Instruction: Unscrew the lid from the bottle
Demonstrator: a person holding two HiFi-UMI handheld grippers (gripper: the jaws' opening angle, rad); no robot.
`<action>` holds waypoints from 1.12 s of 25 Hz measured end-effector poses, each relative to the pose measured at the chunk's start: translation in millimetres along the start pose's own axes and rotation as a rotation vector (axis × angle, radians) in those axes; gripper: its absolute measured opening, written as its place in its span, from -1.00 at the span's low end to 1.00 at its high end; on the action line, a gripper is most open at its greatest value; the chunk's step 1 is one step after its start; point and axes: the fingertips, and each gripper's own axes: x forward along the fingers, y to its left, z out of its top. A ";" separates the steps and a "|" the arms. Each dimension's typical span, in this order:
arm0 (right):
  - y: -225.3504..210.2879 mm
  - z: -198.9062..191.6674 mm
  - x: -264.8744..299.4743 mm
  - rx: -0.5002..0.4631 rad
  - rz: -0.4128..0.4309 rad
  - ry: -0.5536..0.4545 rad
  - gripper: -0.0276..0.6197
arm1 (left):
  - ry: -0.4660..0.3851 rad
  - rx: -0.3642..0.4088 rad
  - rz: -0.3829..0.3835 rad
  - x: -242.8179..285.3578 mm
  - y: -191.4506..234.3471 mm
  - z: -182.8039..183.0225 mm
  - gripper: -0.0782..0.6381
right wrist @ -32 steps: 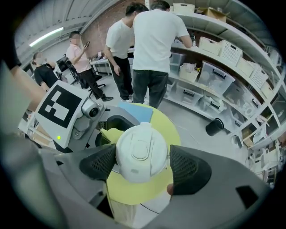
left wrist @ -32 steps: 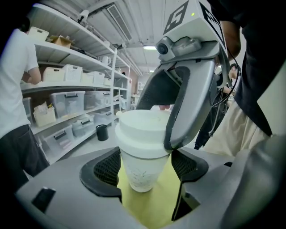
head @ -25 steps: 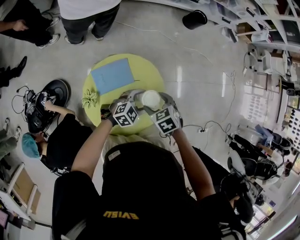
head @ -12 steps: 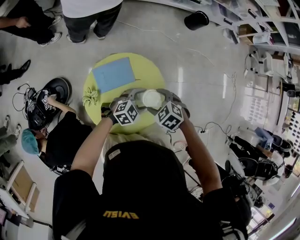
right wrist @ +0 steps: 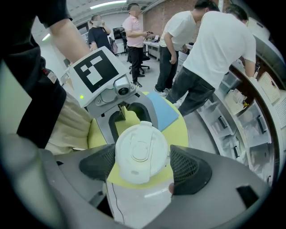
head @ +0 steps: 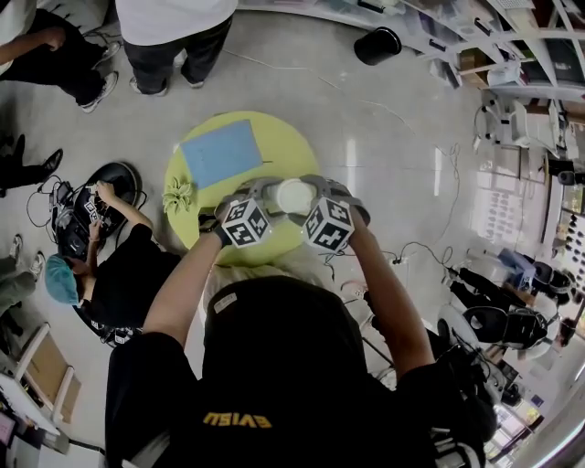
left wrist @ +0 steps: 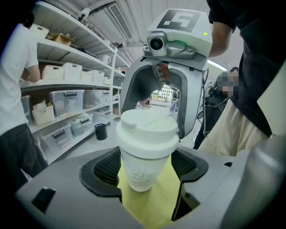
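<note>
A white bottle shaped like a cup with a white lid is held above the round yellow table. My left gripper comes in from the side, and its mesh pads press on the body just under the lid. My right gripper faces it from the other side. Its pads are closed on the rim of the lid. In the head view the two marker cubes sit side by side just in front of the lid.
A blue sheet and a pale green folded object lie on the table. A person crouches at the left and others stand beyond the table. A black bin, floor cables and shelves are to the right.
The right gripper's marker cube has turned about the lid and shifted slightly right. The left gripper and the bottle have stayed in place.
</note>
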 end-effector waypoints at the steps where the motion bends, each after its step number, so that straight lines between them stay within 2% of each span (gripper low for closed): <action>1: -0.5 0.8 -0.4 0.023 -0.013 -0.003 0.27 | 0.000 -0.001 0.000 -0.3 -0.2 -0.4 0.24; 3: -3.2 5.3 -4.2 0.112 -0.043 -0.040 0.36 | -0.001 -0.001 0.000 -0.3 -1.0 -0.7 0.24; 7: -11.9 14.2 -12.8 0.356 -0.103 -0.134 0.37 | -0.001 0.000 0.000 1.1 1.9 -1.3 0.24; 13: -16.6 3.7 -15.5 0.707 -0.239 -0.114 0.38 | 0.000 0.000 -0.003 -0.4 1.9 -1.3 0.24; 16: -14.7 -3.9 -13.7 0.822 -0.232 -0.119 0.38 | 0.000 -0.003 -0.004 0.2 1.6 -0.4 0.24; 19: -14.6 -5.9 -11.6 0.809 -0.213 -0.111 0.37 | 0.004 -0.002 -0.003 0.0 1.0 0.3 0.24; 21: -16.3 -4.3 -11.7 0.749 -0.203 -0.102 0.22 | 0.004 -0.002 -0.004 -0.6 0.5 2.4 0.24; 24: -15.1 0.9 -12.3 0.678 -0.161 -0.087 0.10 | 0.003 -0.006 -0.005 -1.1 1.0 4.3 0.24; 28: -12.8 2.4 -9.9 0.615 -0.133 -0.081 0.10 | 0.004 -0.004 -0.006 -1.2 1.1 2.2 0.24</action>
